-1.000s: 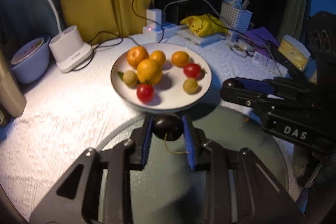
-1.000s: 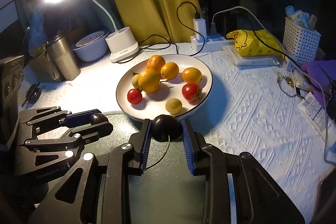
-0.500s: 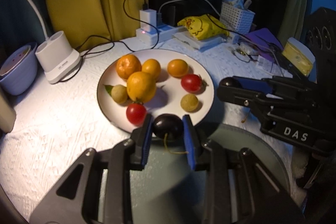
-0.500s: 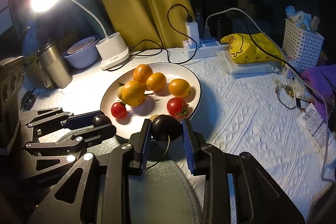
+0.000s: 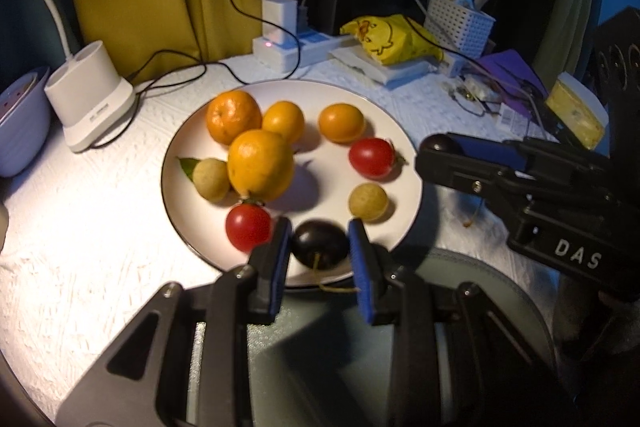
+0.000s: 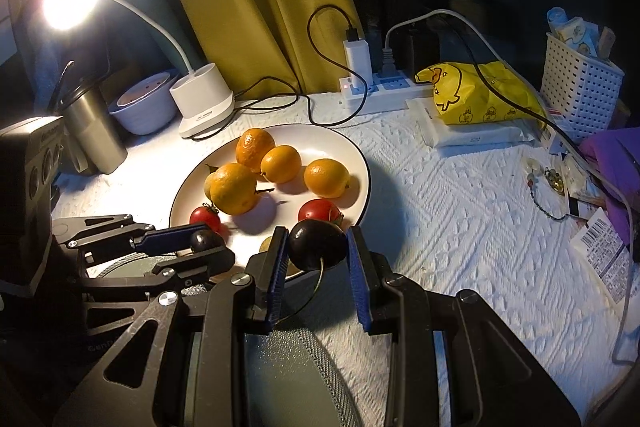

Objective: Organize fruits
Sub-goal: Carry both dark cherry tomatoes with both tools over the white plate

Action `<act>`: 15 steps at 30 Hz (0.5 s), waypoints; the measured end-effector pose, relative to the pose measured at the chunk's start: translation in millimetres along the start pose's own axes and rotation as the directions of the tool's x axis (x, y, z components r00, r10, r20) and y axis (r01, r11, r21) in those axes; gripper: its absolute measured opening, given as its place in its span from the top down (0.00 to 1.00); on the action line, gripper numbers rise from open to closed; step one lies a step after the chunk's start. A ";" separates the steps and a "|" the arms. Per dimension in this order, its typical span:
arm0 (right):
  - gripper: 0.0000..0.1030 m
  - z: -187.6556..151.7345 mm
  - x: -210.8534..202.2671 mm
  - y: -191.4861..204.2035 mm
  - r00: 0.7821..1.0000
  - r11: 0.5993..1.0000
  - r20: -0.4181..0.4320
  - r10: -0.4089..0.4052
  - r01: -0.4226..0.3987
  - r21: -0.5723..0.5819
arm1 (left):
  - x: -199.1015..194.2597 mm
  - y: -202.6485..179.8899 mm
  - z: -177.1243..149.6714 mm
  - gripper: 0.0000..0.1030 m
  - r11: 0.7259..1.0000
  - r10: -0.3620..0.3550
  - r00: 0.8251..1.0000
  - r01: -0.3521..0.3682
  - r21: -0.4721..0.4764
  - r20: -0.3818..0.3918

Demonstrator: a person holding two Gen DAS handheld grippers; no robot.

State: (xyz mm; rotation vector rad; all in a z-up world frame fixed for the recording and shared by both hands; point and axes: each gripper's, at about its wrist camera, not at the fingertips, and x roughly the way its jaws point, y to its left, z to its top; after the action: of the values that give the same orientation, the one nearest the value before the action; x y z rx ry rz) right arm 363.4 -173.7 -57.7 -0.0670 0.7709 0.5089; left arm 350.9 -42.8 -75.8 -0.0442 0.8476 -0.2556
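A white plate (image 5: pixel 384 107) holds several oranges, two red tomatoes and two small yellow-green fruits; it also shows in the right wrist view (image 6: pixel 344 147). My left gripper (image 5: pixel 318 245) has its jaws slightly apart around a dark cherry (image 5: pixel 319 245) that lies on the plate's near rim, with small gaps at both pads. My right gripper (image 6: pixel 317 245) is shut on a second dark cherry (image 6: pixel 317 244), held above the plate's near right edge. The right gripper appears in the left wrist view (image 5: pixel 440 147), the left gripper in the right wrist view (image 6: pixel 204 241).
A grey-green round dish (image 5: pixel 500 291) lies under both grippers. A lamp base (image 5: pixel 88 99), a bowl (image 5: pixel 20 131), a power strip (image 5: pixel 288 47), a yellow bag (image 5: pixel 388 39), a white basket (image 5: pixel 460 23) and cables ring the plate. A steel cup (image 6: pixel 94 131) stands left.
Both grippers moved forward from over the grey-green dish to the plate. The left jaws opened slightly and its cherry now rests on the plate.
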 end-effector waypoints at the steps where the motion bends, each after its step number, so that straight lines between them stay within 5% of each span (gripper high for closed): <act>1: 0.70 0.8 1.2 0.1 1.000 1.000 -0.001 0.000 0.000 -0.001 | -0.3 0.7 0.1 0.71 1.000 0.000 1.000 0.000 -0.002 0.002; 15: 0.70 11.5 20.7 15.6 1.000 0.999 -0.009 0.014 -0.015 -0.041 | -28.2 33.2 9.9 0.71 0.996 0.052 0.994 -0.044 -0.081 0.099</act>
State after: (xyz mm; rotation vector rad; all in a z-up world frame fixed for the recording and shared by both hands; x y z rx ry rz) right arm 376.2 -148.7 -61.6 -0.1016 0.7697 0.5387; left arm 347.2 -4.5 -53.2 -0.1097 0.7565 -0.1730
